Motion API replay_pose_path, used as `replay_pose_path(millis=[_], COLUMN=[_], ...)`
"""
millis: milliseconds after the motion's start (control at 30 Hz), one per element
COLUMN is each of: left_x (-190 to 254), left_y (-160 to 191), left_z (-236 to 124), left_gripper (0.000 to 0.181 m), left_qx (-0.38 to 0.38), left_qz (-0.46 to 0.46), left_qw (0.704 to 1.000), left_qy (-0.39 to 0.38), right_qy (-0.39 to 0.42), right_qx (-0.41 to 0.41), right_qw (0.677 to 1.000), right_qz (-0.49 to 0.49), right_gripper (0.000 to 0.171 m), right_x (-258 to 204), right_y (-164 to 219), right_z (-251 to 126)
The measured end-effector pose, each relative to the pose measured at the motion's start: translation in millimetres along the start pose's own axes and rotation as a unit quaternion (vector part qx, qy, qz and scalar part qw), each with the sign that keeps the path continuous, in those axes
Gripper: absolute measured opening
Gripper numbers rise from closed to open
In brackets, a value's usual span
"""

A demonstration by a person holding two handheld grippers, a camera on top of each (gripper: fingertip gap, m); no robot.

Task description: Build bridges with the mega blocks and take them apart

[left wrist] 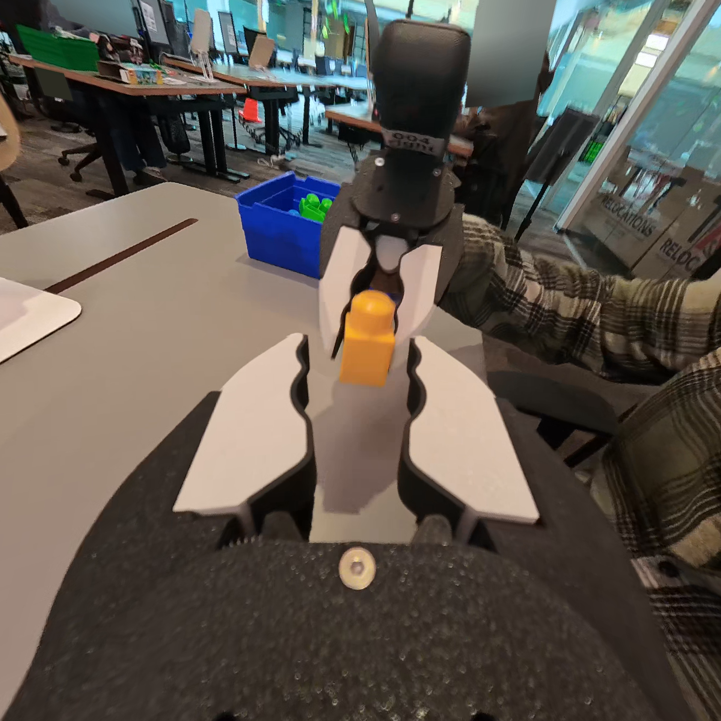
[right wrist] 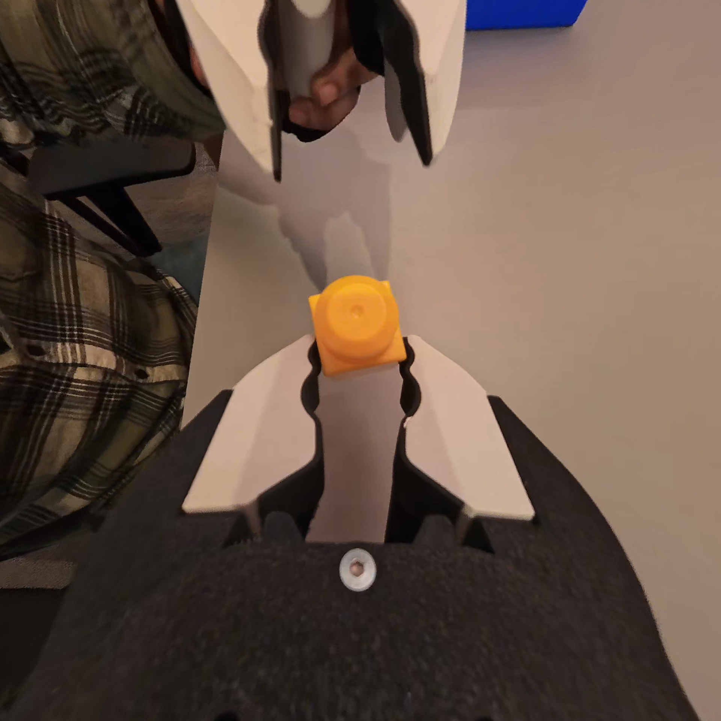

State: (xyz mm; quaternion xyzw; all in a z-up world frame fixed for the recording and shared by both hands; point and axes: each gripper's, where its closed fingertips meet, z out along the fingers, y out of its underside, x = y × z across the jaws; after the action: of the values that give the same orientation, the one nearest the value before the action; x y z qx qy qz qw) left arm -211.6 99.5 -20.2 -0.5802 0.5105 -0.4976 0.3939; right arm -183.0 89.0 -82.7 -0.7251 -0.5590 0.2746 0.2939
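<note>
Grey bench (left wrist: pixel 136 351), broad and mostly bare, carrying a blue bin (left wrist: pixel 281 234) at the far edge with green blocks (left wrist: pixel 314 206) inside. Plaid sleeve (left wrist: pixel 585 312) reaching in from the right behind the right gripper (left wrist: pixel 370 312), which points steeply down toward the bench. Left gripper (left wrist: pixel 357 374) low in the foreground, fingers (left wrist: pixel 265 421) released and spread wide, nothing between them.

Single-stud orange block (left wrist: pixel 368 337) clenched at the tips of the right fingers (right wrist: pixel 269 394), stud up, long axis upright, held over the bench; whether its base touches the surface cannot be told. In the right wrist view the orange block (right wrist: pixel 357 325) seen from above, stud facing the camera, pinched on two opposite side walls.

Deciding relation: block directly ahead of the open left fingers and roughly centred on their gap, just past the tips, its free faces turned toward and away from them. Right hand already in possession; left nearer only as a receiver. Probably an early step, no bridge in sight.
</note>
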Motion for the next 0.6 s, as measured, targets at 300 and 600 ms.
replay_pose_path(millis=[300,600], left_x=[1,5], left_y=[15,27], left_z=[23,29], left_gripper=[0.045,0.029], left_qx=[-0.056,-0.075], left_qz=[0.046,0.05], left_qw=[0.997,0.996], left_qy=[-0.005,0.012], right_qy=[-0.012,-0.016], right_qx=[-0.015,-0.02], right_qw=[1.0,1.0], right_qz=[0.0,-0.003], right_gripper=[0.038,0.038], right_x=[-4,-6], right_y=[-7,-14], right_z=[16,24])
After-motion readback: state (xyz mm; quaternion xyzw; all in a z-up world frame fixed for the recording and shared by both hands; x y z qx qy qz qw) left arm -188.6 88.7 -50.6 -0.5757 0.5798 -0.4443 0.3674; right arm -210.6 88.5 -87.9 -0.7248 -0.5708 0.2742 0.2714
